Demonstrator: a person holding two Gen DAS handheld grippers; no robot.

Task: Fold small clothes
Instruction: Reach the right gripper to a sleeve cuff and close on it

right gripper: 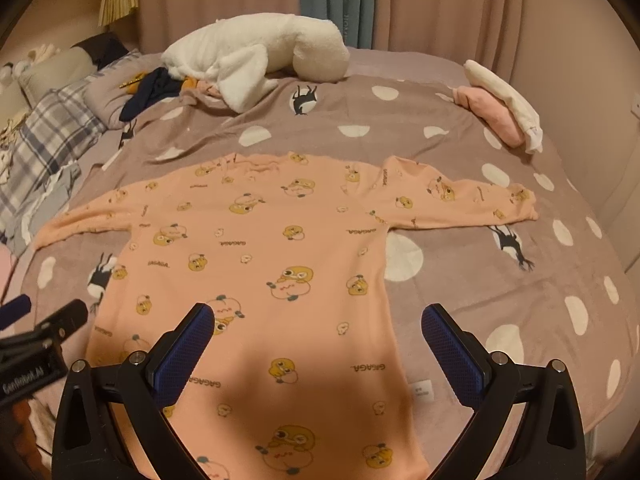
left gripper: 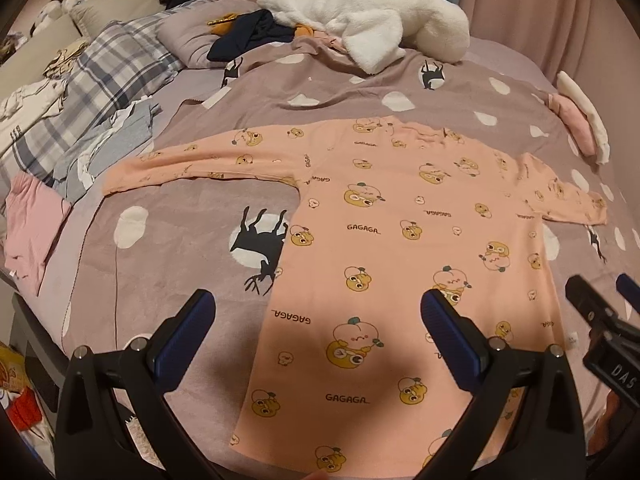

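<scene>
The bed point(left gripper: 168, 280) fills both views, covered by a mauve blanket printed with white spots and black deer; it looks plush and yielding, so I judge that anything pressed against it will sink a little and cloth will drag on it instead of sliding. Pink and teal curtains point(right gripper: 400, 4) hang behind the bed. A big white plush toy point(right gripper: 256, 48) lies at the far side, a plaid pillow point(left gripper: 108, 64) and a loose heap of pale blue clothes point(left gripper: 116, 140) to the left, and a folded pink and white stack point(right gripper: 500, 100) at the far right edge.

The pink long-sleeved shirt point(left gripper: 400, 208), printed with cartoon ducks and "GAGAGA", lies flat in the middle of the bed, hem nearest, both sleeves spread straight out. It looks like thin, light knit: limp, easily wrinkled, not fragile. I would expect it to droop from any single pinch, so the cuffs, the shoulder seams or the hem corners seem the best places to take hold, one per side.

The left claw point(left gripper: 316, 332) hovers with its jaws wide over the shirt's left hem side, holding nothing. The right claw point(right gripper: 316, 344) hangs equally wide over the right hem side, empty.
</scene>
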